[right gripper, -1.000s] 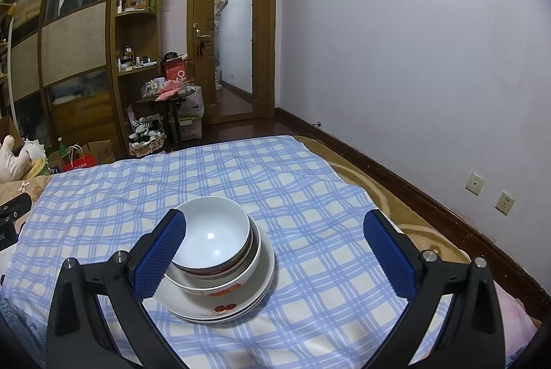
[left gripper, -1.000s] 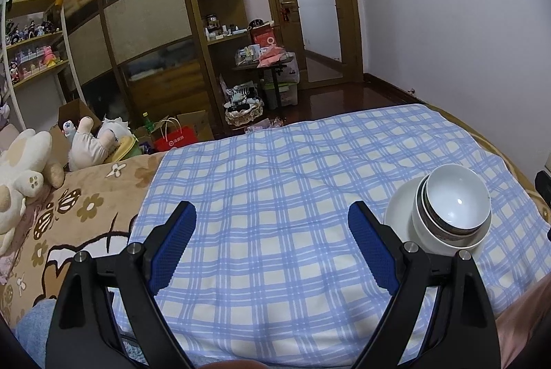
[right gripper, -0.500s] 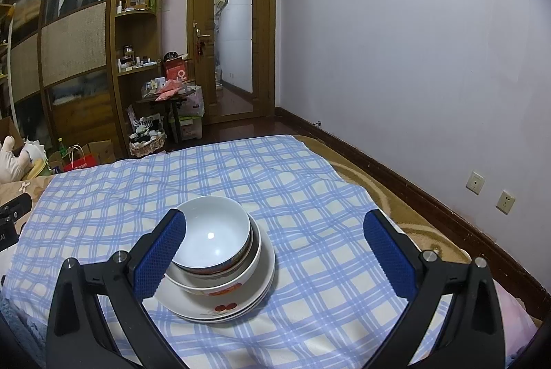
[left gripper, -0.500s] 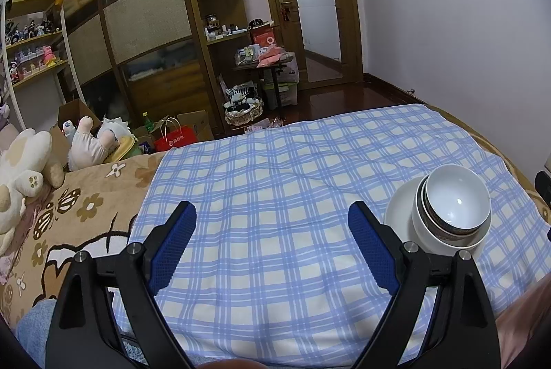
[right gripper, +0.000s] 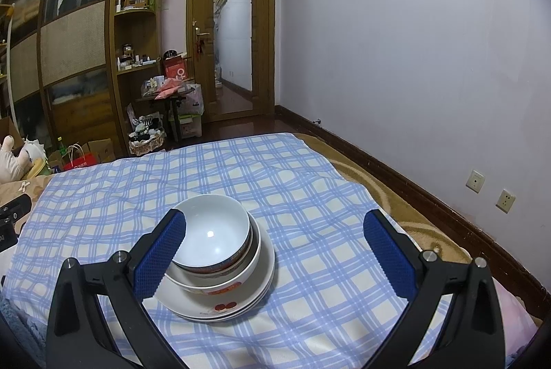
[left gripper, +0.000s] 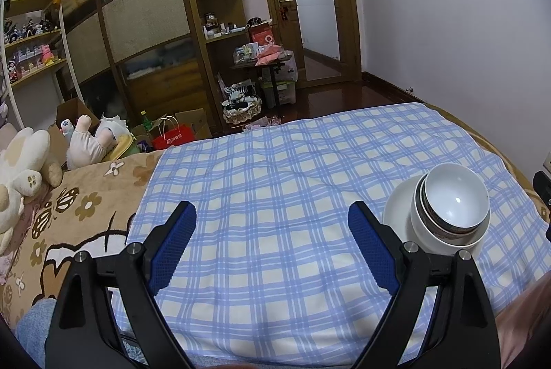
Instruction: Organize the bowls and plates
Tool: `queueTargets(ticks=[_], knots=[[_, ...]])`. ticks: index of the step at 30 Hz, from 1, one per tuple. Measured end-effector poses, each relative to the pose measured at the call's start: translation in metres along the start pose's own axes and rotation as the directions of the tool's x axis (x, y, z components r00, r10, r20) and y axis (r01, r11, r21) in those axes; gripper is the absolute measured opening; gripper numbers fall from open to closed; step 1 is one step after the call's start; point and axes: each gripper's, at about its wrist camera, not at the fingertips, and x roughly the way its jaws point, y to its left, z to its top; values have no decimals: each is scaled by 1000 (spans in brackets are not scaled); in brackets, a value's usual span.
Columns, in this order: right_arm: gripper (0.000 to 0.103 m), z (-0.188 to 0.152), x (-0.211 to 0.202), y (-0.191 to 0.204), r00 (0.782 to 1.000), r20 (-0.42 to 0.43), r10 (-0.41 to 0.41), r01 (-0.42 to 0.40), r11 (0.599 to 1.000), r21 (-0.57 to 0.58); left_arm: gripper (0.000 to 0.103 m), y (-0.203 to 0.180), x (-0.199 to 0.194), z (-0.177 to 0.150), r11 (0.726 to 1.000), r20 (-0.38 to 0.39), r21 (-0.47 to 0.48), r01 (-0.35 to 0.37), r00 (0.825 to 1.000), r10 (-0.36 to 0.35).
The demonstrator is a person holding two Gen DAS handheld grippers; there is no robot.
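Observation:
White bowls [right gripper: 215, 231] sit nested on a stack of white plates [right gripper: 237, 303] with a red print, all resting on the blue checked cloth [right gripper: 292, 197]. My right gripper [right gripper: 275, 228] hangs open just short of the stack, which lies toward its left finger, with nothing between the pads. In the left wrist view the same bowls [left gripper: 454, 197] and plates [left gripper: 396, 210] stand to the right of my left gripper [left gripper: 272, 224], which is open and empty over bare cloth [left gripper: 261, 183].
The cloth covers a bed with a brown flowered blanket [left gripper: 69, 217] and plush toys [left gripper: 24, 169] on the left. A wall [right gripper: 413, 59] runs along the right side. Wardrobe, shelves, a cluttered small table [left gripper: 261, 59] and a door stand beyond the bed's far edge.

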Motion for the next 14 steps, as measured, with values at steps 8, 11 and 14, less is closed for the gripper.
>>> queueTargets(ticks=[8,11,14], knots=[[103,-1,0,0,1000,-2,1,-1,1000,1,89,-2,1,-2,1000,-2,4,3,1000,-3],[103,-1,0,0,1000,-2,1,-1,1000,0,89,-2,1,-2,1000,-1,4,4,1000,-4],[103,-2,0,1,1000,-2,1,-1,1000,0,89,-2,1,-2,1000,-3,4,5,1000,-4]])
